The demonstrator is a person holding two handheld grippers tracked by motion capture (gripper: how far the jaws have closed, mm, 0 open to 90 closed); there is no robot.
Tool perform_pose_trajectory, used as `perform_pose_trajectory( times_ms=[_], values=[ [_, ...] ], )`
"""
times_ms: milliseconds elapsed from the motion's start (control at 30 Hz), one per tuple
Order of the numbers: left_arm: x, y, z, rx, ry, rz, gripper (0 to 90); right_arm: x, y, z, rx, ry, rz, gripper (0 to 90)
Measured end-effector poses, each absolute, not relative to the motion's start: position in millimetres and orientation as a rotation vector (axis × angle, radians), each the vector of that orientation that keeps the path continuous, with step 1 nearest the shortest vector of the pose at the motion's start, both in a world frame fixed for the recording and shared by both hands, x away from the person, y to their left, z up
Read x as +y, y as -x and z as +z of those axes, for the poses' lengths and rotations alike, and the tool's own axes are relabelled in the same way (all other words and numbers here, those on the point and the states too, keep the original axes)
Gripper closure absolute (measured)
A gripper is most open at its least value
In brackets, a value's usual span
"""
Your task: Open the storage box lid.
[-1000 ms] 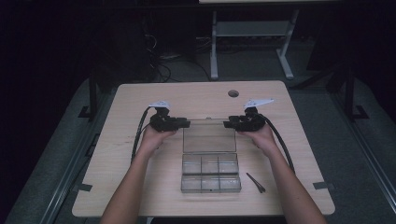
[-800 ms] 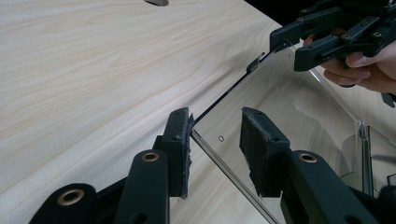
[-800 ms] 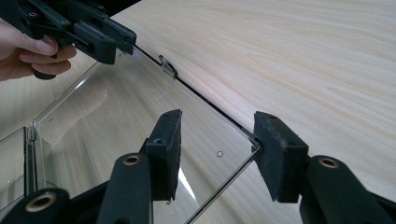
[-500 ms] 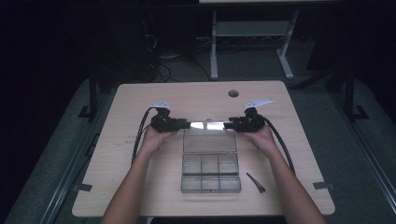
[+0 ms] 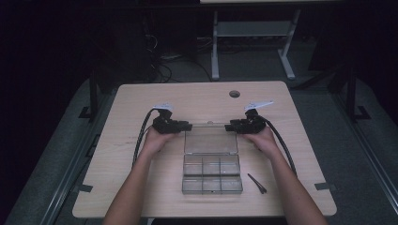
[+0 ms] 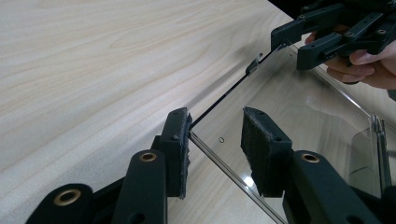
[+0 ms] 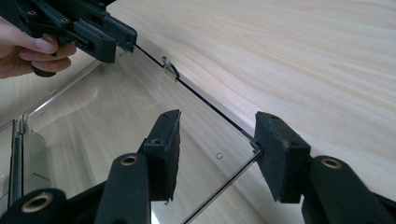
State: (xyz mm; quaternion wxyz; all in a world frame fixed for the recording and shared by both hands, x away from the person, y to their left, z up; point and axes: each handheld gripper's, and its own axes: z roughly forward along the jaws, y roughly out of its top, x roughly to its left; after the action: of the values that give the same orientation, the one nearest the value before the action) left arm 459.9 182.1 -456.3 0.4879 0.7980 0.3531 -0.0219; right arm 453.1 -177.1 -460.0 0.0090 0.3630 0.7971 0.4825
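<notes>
A clear plastic compartment box [image 5: 212,177] lies open on the table, its lid [image 5: 210,140] folded back flat toward the far side. My left gripper [image 5: 187,126] sits at the lid's far left corner and my right gripper [image 5: 229,126] at its far right corner. In the left gripper view the jaws [image 6: 215,140] stand apart astride the lid corner [image 6: 289,107]; one pad [image 6: 180,140] just meets the edge. The right gripper view shows the same: the gripper [image 7: 217,140] is open, with the lid corner [image 7: 107,107] between the pads. Each view shows the other gripper at the lid's opposite corner.
A small black tool [image 5: 256,183] lies on the table to the right of the box. The wooden table [image 5: 141,108] has a round hole [image 5: 234,93] near its far edge. Cables trail from both grippers back along the forearms.
Half a second ago the lid's far edge showed a bright glint; it is dull now. Both hands have kept their places at the lid's corners.
</notes>
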Motion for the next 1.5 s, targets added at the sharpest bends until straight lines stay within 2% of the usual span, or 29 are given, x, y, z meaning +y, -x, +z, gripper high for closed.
perform_pose_trajectory(
  times_ms=[1500],
  values=[
    [175.9,-463.3,-476.9,0.901,-2.0,-0.115,60.0,-178.0,-453.7,-482.3,2.555,-1.194,1.459,49.8]
  ],
)
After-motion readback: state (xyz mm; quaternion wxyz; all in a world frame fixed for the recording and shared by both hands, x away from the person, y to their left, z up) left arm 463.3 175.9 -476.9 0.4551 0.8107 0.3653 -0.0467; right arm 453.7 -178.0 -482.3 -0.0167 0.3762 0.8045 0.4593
